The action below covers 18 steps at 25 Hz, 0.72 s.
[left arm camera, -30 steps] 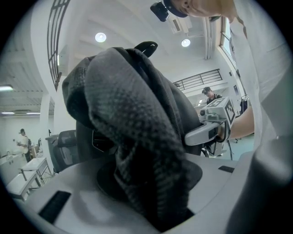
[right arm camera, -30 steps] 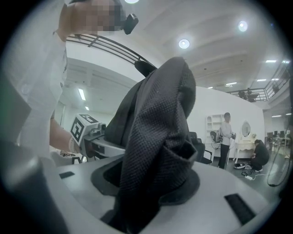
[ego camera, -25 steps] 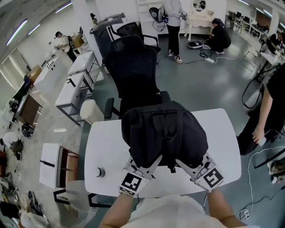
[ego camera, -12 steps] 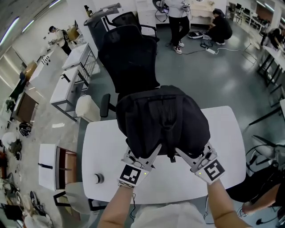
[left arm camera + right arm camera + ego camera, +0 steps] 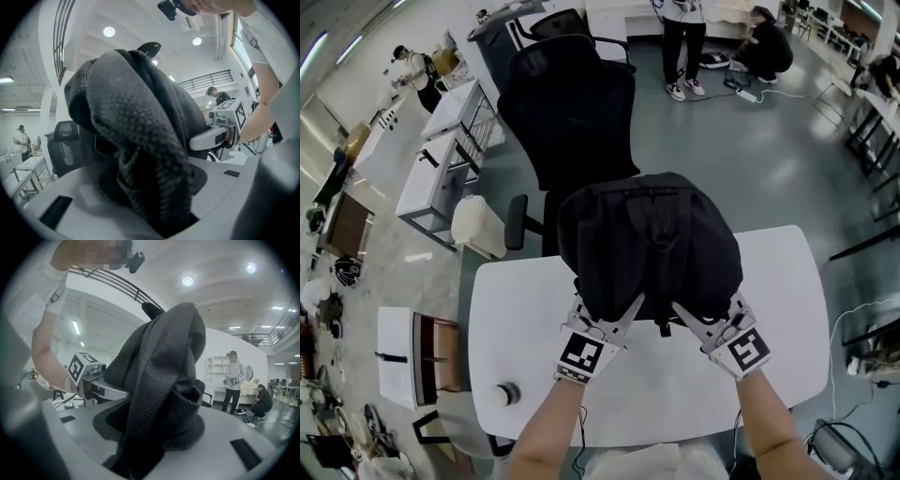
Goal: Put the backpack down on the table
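A black backpack (image 5: 647, 244) hangs over the far part of the white table (image 5: 787, 309), straps side up in the head view. My left gripper (image 5: 614, 319) is shut on the dark mesh strap (image 5: 140, 150) at the pack's near left. On the near right, my right gripper (image 5: 698, 323) is shut on the other strap (image 5: 164, 390). Each gripper view is filled by strap fabric bunched between the jaws, with the other gripper (image 5: 220, 131) (image 5: 89, 376) off to the side. Whether the pack's bottom touches the table I cannot tell.
A black office chair (image 5: 572, 103) stands right behind the table's far edge. A small round object (image 5: 506, 392) sits at the table's near left corner. A white bin (image 5: 478, 225) and white desks (image 5: 441, 159) are at the left. People stand at the back.
Both grippers have carried the backpack forward and lower over the table, and it now sits further from the near edge. The grips on the straps look the same.
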Tool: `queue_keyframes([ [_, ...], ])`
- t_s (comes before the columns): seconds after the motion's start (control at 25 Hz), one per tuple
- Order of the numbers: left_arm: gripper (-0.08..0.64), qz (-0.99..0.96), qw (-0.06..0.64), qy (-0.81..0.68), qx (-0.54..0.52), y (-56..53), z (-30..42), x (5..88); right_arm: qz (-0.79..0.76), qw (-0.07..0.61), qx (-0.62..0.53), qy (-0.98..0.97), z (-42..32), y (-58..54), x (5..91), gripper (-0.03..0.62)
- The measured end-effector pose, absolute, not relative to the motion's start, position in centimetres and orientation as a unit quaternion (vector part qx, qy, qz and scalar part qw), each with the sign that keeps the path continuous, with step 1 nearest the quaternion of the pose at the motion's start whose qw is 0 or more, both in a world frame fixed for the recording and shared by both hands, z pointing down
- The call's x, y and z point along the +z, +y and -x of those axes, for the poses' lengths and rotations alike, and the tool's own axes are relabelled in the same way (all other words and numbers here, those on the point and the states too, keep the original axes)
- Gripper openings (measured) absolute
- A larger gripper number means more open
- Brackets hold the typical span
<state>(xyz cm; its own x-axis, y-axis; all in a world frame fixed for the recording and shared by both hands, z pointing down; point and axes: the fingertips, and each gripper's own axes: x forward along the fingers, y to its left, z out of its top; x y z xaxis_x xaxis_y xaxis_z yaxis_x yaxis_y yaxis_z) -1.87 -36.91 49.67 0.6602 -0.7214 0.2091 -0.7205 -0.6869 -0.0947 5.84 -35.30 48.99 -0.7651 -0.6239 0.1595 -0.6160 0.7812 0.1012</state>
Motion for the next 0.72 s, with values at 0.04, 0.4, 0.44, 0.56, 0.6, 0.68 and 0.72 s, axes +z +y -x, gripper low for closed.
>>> queue_keyframes([
  [0.04, 0.184, 0.911, -0.001, 0.395, -0.117, -37.4, 1.9, 50.3, -0.334, 0.095, -0.016, -0.938, -5.7, -35.8, 49.6, 0.204],
  [0.4, 0.184, 0.911, -0.028, 0.390, -0.133, -40.0, 2.8, 55.9, -0.359, 0.109, 0.008, -0.927, -4.8, -38.4, 55.1, 0.204],
  [0.44, 0.184, 0.911, -0.032, 0.388, -0.135, -40.0, 2.8, 56.5, -0.363, 0.111, 0.014, -0.925, -4.8, -38.4, 55.7, 0.205],
  [0.56, 0.184, 0.910, -0.043, 0.387, -0.141, -40.0, 2.8, 58.2, -0.373, 0.118, 0.023, -0.920, -4.9, -38.4, 57.4, 0.207],
  [0.6, 0.184, 0.910, -0.045, 0.387, -0.144, -40.0, 2.8, 58.6, -0.375, 0.118, 0.024, -0.919, -4.9, -38.4, 57.9, 0.207],
  [0.68, 0.184, 0.909, -0.048, 0.387, -0.146, -39.9, 2.7, 59.3, -0.381, 0.116, 0.024, -0.917, -5.0, -38.3, 58.6, 0.207],
  [0.72, 0.184, 0.909, -0.049, 0.386, -0.146, -39.9, 2.6, 59.6, -0.384, 0.114, 0.025, -0.916, -5.1, -38.3, 58.9, 0.209],
])
